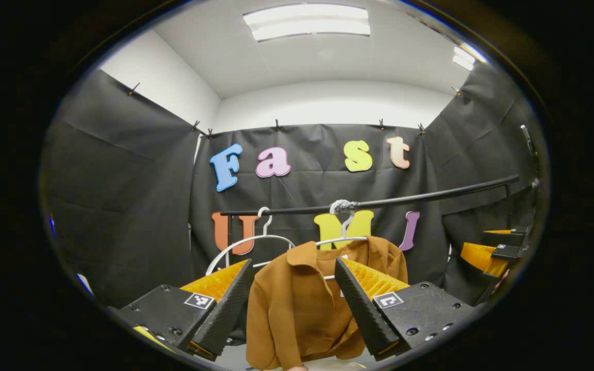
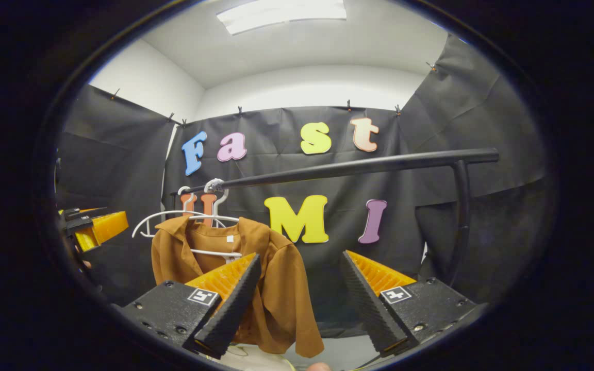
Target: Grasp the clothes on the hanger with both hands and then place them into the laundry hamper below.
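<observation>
Left gripper (image 1: 292, 281): open wide, holding nothing, brown shirt (image 1: 297, 309) between its fingers but farther off. Shirt hanging on white hanger (image 1: 346, 232) from black rail (image 1: 431, 197). Right gripper (image 2: 299, 275): open wide, empty. Shirt's lower hem cut off below.

Black cloth walls (image 1: 121, 206), white wall (image 1: 328, 103) above, white ceiling, lit ceiling panel (image 1: 307, 23).
</observation>
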Motion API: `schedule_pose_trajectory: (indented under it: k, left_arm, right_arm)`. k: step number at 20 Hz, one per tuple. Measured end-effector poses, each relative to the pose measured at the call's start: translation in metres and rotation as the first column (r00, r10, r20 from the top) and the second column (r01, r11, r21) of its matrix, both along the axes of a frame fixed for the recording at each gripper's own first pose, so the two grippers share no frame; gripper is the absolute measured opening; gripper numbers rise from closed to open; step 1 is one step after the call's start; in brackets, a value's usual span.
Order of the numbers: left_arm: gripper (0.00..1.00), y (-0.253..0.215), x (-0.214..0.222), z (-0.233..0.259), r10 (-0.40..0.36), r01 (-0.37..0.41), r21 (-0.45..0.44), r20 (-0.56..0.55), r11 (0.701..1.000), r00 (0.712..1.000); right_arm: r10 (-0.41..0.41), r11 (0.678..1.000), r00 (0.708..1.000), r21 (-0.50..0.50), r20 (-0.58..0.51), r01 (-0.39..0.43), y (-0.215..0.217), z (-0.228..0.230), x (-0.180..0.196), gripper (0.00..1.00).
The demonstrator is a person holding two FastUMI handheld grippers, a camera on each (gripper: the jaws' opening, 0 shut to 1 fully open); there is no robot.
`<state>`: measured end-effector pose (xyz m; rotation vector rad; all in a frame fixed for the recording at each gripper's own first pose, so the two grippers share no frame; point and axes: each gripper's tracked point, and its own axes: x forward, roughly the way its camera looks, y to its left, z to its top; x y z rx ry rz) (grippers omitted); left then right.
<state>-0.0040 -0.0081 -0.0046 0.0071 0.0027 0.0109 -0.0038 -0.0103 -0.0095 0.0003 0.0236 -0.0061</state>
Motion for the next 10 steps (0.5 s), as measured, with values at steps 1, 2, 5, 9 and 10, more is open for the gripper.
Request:
schedule_pose_trajectory:
  k: [1,2,5,9,10]
  left_arm:
    - [1.00,0.000,-0.001,-0.001,0.005,-0.005,0.000,-0.002,1.000,1.000]
    - [1.00,0.000,-0.002,-0.004,0.012,-0.012,-0.001,-0.005,1.000,1.000]
    - [1.00,-0.004,-0.004,-0.013,0.027,-0.027,-0.007,-0.021,1.000,0.999]
    - [1.00,-0.008,-0.006,-0.025,0.057,-0.057,-0.001,-0.034,0.998,0.998]
    - [1.00,-0.011,-0.006,-0.030,0.061,-0.061,-0.003,-0.039,0.998,0.997]
  right_arm:
    - [0.002,1.000,1.000,0.005,-0.006,-0.001,0.000,-0.002,0.001,0.96]
    - [0.002,1.000,1.000,0.009,-0.013,-0.002,-0.001,-0.004,0.001,0.96]
    - [0.011,1.000,0.999,0.018,-0.036,-0.011,-0.003,-0.015,0.004,0.96]
    - [0.036,0.999,0.997,0.021,-0.071,-0.035,-0.004,-0.032,0.009,0.96]
    - [0.045,0.999,0.996,0.021,-0.080,-0.044,-0.004,-0.035,0.012,0.96]
